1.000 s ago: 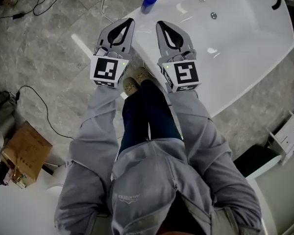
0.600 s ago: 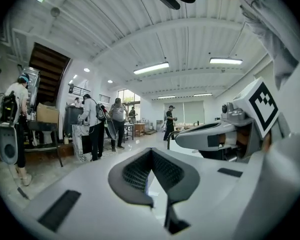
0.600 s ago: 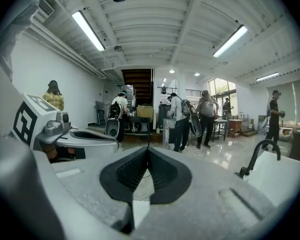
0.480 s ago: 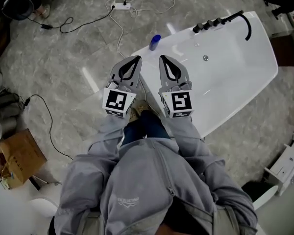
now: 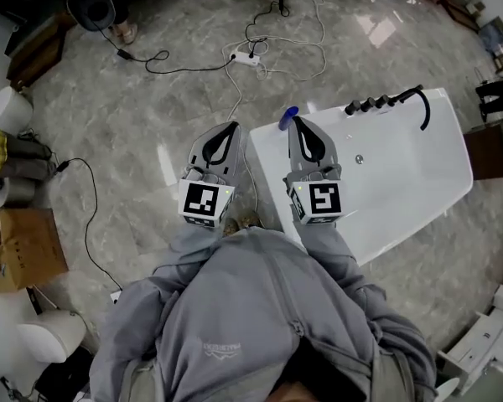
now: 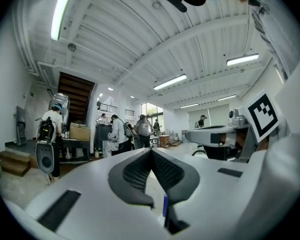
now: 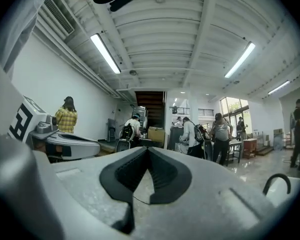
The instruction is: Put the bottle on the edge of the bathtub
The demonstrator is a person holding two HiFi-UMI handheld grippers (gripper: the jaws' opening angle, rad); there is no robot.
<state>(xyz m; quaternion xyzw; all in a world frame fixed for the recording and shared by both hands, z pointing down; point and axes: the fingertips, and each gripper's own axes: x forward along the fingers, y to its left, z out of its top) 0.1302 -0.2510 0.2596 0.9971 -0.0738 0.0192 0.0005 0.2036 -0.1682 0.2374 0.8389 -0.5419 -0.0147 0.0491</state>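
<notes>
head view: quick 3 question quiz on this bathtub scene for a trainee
1. True or false: the blue bottle stands at a corner of the bathtub.
2. The left tongs are: A open, B shut and empty, C shut on the blue bottle.
3. Which tongs hang over the bathtub?
Key: 1 true. 2 B. 3 the right tongs.

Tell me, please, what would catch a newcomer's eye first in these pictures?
The big white bathtub fills the right of the head view, with a blue bottle at its far left corner. Before the person, the left gripper and right gripper are side by side, both shut and empty.
</notes>
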